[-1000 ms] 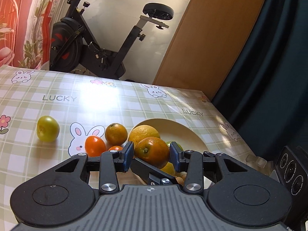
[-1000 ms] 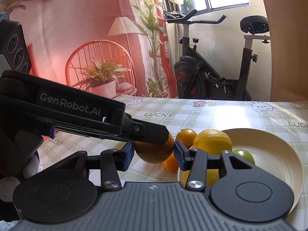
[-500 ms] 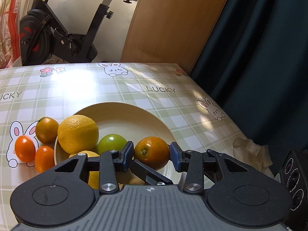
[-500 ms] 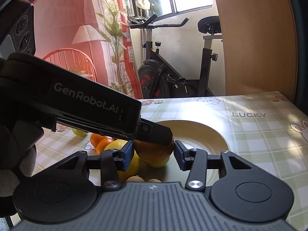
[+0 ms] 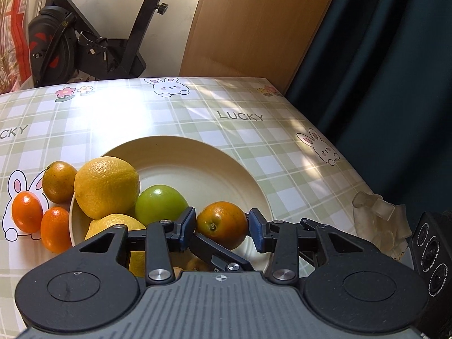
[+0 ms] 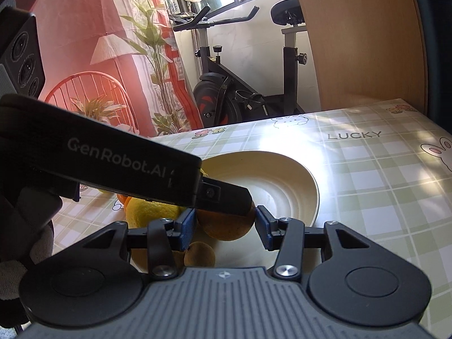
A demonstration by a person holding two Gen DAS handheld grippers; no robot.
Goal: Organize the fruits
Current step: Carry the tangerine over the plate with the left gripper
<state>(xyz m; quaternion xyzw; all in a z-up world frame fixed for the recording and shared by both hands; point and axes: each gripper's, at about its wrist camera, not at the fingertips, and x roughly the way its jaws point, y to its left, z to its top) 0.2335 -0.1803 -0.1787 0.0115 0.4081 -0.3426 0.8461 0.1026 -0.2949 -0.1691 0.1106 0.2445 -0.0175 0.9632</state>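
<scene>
An orange (image 5: 221, 227) hangs just above the near part of the cream plate (image 5: 214, 155). My left gripper (image 5: 222, 229) is shut on it, blue pads on both sides. My right gripper (image 6: 226, 223) is shut on the same orange (image 6: 226, 228) from another angle; one of its fingers (image 5: 217, 254) shows under the fruit in the left wrist view. The left gripper's body (image 6: 113, 163) crosses the right wrist view over the orange. In the plate lie a large yellow citrus (image 5: 107, 186), a green fruit (image 5: 159, 204), another yellow one (image 5: 113, 226) and small brown fruits (image 6: 199, 254).
On the checked tablecloth left of the plate sit an orange mandarin (image 5: 58, 180) and two small red-orange fruits (image 5: 26, 212). Crumpled clear plastic (image 5: 378, 220) lies near the table's right edge. An exercise bike (image 5: 84, 42) and a wooden panel (image 5: 254, 28) stand beyond the table.
Both grippers have carried the orange rightward, from above the loose fruits on the cloth to over the plate, and a little lower. The lone green fruit at the left has left the view.
</scene>
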